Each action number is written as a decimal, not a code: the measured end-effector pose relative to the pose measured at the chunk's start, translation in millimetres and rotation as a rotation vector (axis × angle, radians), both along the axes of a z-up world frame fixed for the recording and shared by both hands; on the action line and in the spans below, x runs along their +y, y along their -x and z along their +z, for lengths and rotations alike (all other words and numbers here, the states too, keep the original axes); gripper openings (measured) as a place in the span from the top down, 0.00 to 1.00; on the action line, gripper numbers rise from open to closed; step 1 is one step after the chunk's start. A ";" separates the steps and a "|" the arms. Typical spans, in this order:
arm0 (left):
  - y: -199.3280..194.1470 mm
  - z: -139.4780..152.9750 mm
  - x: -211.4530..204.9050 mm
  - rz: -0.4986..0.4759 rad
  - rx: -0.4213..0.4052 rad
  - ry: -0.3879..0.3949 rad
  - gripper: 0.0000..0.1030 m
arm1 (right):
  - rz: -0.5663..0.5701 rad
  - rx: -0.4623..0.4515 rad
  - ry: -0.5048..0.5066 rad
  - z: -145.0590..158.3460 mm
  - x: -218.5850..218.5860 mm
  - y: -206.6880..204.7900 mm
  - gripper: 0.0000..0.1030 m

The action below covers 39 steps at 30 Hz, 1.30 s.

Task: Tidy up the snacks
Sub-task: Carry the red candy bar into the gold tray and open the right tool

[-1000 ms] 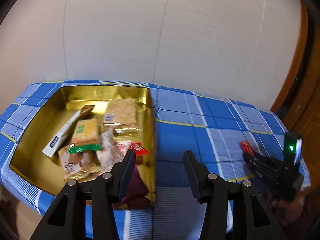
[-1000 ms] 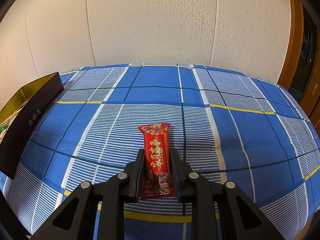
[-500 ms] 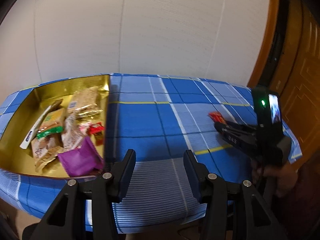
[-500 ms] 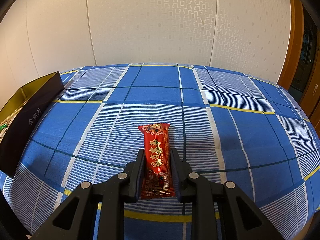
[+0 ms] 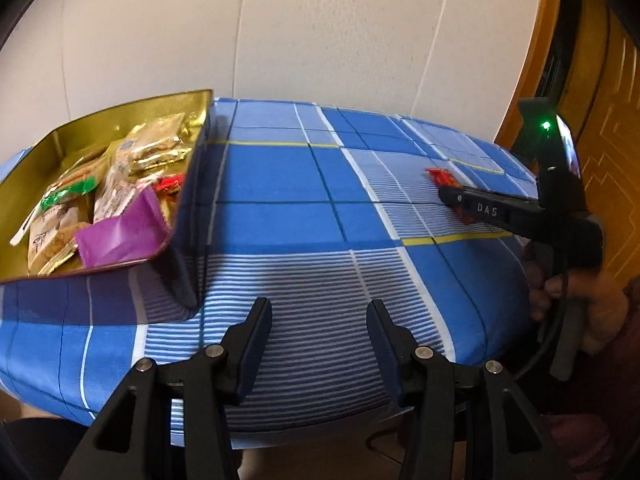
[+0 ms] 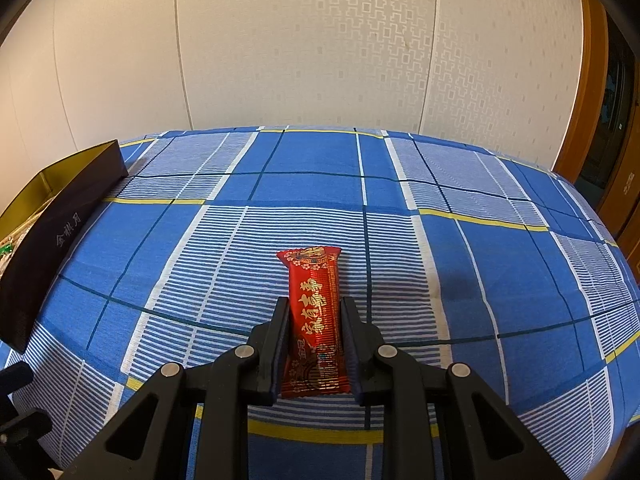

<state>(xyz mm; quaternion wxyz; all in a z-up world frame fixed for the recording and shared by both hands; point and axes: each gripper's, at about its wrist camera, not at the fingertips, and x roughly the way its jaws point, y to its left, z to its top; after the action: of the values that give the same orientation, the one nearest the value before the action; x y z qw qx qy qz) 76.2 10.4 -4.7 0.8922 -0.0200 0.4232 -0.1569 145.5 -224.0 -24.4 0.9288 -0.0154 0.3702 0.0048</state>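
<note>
The table (image 6: 304, 208), under its blue checked cloth, is nearly cleared. The left gripper (image 5: 319, 322) has swung away from the gold box (image 5: 36, 152) and dropped toward the near edge, open and empty, so that drop-off looks finished. The box on the left holds a heap of wrapped snacks, a purple packet (image 5: 120, 232) nearest. The right gripper (image 6: 314, 334) stays clamped on the red snack bar (image 6: 315, 312), lying right of the box.

A red snack bar (image 6: 316, 320) lies flat on the cloth, well apart from the gold box (image 5: 32, 160) full of snacks.
</note>
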 end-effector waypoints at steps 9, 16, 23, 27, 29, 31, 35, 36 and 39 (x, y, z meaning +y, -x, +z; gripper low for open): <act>9.4 1.4 33.8 0.100 -0.009 0.080 0.52 | 0.020 0.092 0.016 5.0 2.8 -12.7 0.78; 8.3 4.4 60.4 0.209 -0.016 0.116 0.52 | 0.190 0.154 -0.114 36.3 44.6 -20.4 0.78; 9.2 3.8 74.5 0.267 -0.012 0.137 0.52 | 0.452 0.166 -0.187 77.4 141.8 -23.9 0.78; 9.1 1.4 83.5 0.290 -0.002 0.150 0.52 | 0.545 0.185 -0.174 81.7 191.7 -30.0 0.78; 6.2 0.4 84.1 0.295 -0.001 0.152 0.52 | 0.571 0.193 -0.143 80.1 212.7 -36.2 0.78; 6.7 0.0 84.9 0.295 0.000 0.160 0.52 | 0.589 0.212 -0.107 74.5 229.4 -43.1 0.78; 7.7 0.1 83.9 0.295 -0.002 0.159 0.52 | 0.595 0.244 -0.029 59.3 253.3 -56.0 0.77; 7.9 0.1 83.4 0.293 -0.003 0.155 0.52 | 0.595 0.253 -0.009 54.4 257.4 -58.8 0.76; 7.2 0.3 83.3 0.288 -0.006 0.148 0.52 | 0.597 0.298 0.044 33.7 269.4 -69.1 0.76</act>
<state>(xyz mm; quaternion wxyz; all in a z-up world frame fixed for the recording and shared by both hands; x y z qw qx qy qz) 68.9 93.7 -4.4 0.9027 -0.1456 0.4007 -0.0579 214.6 45.4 9.3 0.8215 -0.1425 0.4812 0.2707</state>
